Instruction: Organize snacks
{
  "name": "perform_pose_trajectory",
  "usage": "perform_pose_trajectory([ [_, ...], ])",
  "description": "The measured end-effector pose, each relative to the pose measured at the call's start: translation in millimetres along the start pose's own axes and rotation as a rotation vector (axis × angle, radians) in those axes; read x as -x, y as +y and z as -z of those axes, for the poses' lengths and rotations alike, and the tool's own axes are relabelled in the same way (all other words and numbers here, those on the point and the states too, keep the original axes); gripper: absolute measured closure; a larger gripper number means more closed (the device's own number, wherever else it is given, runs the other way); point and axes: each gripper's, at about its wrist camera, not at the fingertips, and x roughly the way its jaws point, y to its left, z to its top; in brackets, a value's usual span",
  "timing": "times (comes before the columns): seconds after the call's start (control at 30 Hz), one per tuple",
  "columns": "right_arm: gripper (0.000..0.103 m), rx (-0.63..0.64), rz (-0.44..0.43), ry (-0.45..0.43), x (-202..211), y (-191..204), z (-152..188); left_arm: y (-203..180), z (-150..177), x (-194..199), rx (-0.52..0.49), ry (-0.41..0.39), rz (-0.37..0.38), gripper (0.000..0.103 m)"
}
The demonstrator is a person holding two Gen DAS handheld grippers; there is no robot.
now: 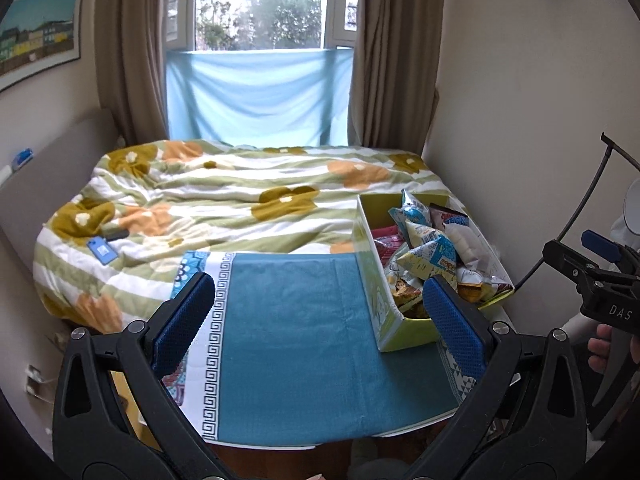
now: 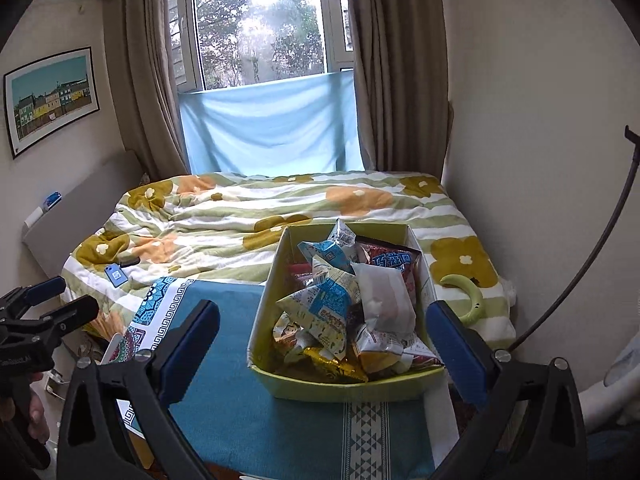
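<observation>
Currently, the left gripper (image 1: 318, 322) and the right gripper (image 2: 324, 346) both stand with jaws spread wide and nothing between the pads — each hovers over the teal cloth (image 1: 296, 320) covering the table. The snack packets (image 2: 344, 308) lie heaped inside the open yellow-green cardboard box (image 2: 348, 386), which rests on the cloth's right side, next to the flower-patterned bedspread (image 1: 224, 200). A white packet (image 2: 386, 294) and a blue-and-yellow packet (image 2: 326, 308) sit on top of the heap — a red-and-blue packet (image 2: 390, 260) leans near the box's far wall.
</observation>
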Motion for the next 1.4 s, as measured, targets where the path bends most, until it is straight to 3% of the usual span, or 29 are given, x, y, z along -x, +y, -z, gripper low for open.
perform_pose_trajectory([
  [0.17, 0.0, 0.021, 0.055, -0.035, 37.1, 28.7, 18.2, 12.3, 19.5, 33.0, -0.026, -0.042, -0.03, 0.0],
  [0.43, 0.0, 0.0, 0.097, -0.04, 58.3, 46.9, 43.4, 19.4, 40.1, 66.1, -0.037, -0.095, -0.045, 0.0],
  [1.4, 0.001, 0.013, 0.095, -0.035, 54.4, 62.9, 43.4, 24.9, 38.4, 56.4, -0.01, -0.084, -0.042, 0.0],
])
